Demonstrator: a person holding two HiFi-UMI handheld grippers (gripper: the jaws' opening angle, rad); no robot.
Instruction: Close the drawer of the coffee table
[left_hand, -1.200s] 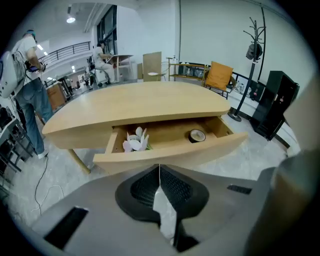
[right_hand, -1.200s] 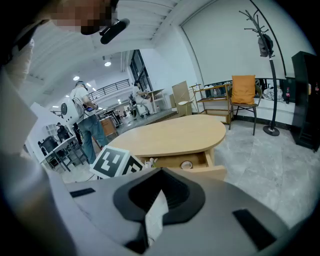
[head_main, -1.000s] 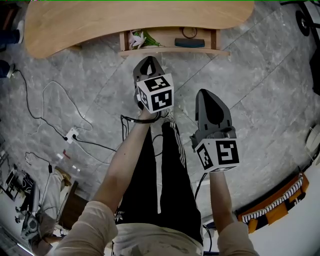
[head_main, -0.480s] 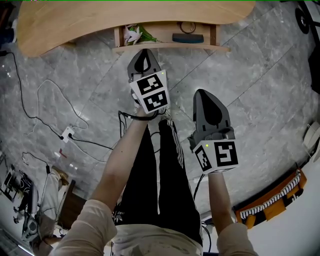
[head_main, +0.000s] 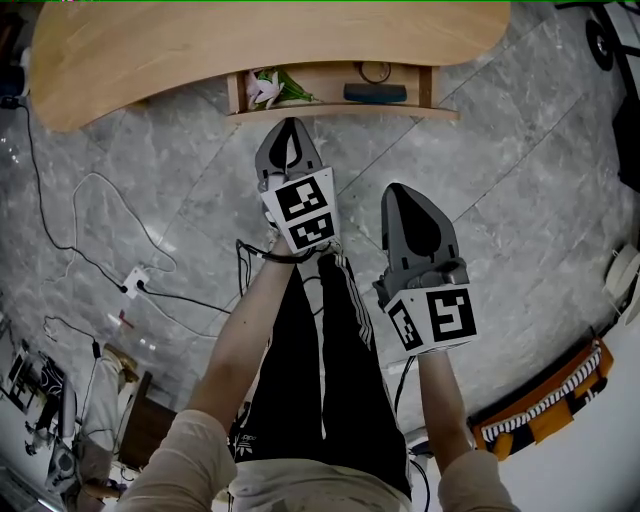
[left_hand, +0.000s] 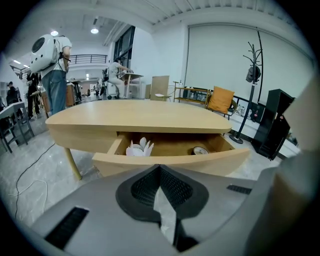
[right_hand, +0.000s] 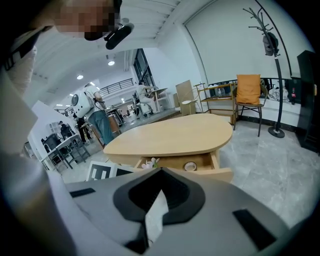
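The light wooden coffee table (head_main: 250, 35) fills the top of the head view. Its drawer (head_main: 335, 84) stands pulled out, the curved front (head_main: 340, 111) facing me. Inside lie a white paper flower (head_main: 265, 88), a dark flat case (head_main: 375, 93) and a round object (head_main: 377, 70). My left gripper (head_main: 289, 122) is shut and empty, its tip just short of the drawer front (left_hand: 215, 162); it points at the flower (left_hand: 140, 147). My right gripper (head_main: 399, 187) hangs lower and to the right, jaws together, holding nothing, well back from the drawer (right_hand: 200, 162).
Cables and a power strip (head_main: 135, 280) trail over the grey stone floor at left. My legs in black trousers (head_main: 320, 360) are below the grippers. Behind the table stand an orange chair (left_hand: 221, 100), a coat stand (left_hand: 255, 65) and people (left_hand: 50, 65).
The left gripper has tilted slightly while staying near the drawer front. The right gripper has hardly moved. The drawer stays open by the same amount.
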